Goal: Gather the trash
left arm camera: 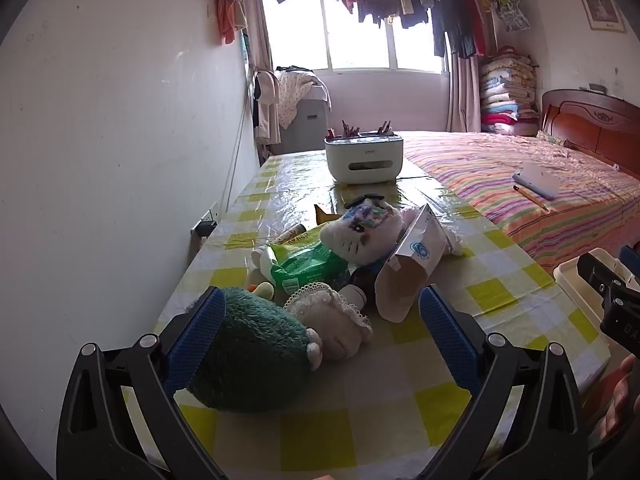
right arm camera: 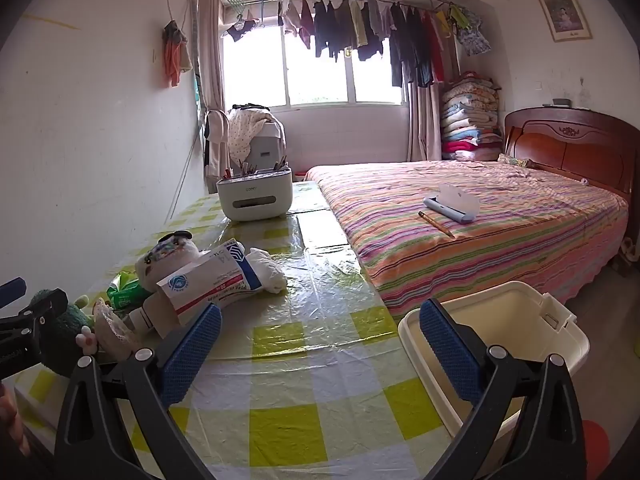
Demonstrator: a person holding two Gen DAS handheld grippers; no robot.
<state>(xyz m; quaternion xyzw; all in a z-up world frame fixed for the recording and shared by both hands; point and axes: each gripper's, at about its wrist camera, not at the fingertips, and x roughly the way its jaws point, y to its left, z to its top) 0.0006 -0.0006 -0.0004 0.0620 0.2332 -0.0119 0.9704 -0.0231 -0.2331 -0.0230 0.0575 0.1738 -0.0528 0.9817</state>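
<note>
On the yellow-checked table lies a mixed heap. An open white and blue cardboard box (left arm camera: 408, 264) (right arm camera: 212, 280) leans on a dark bottle with a white cap (left arm camera: 356, 286). Left of the box sits a green wrapper pack (left arm camera: 304, 264) (right arm camera: 128, 290), and behind the box a crumpled white tissue (left arm camera: 452, 236) (right arm camera: 268, 268). My left gripper (left arm camera: 320, 300) is open just short of the heap, a green plush toy (left arm camera: 248, 356) lying between its fingers untouched. My right gripper (right arm camera: 320, 314) is open over bare tablecloth, beside a cream bin (right arm camera: 560, 344) (left arm camera: 572, 280) at the table's right edge.
A cat plush (left arm camera: 360, 228) and a lace-trimmed cream plush (left arm camera: 336, 320) lie among the trash. At the table's far end stands a white organiser box (left arm camera: 362, 160) (right arm camera: 254, 200). A wall runs along the left, a striped bed (right arm camera: 480, 232) along the right.
</note>
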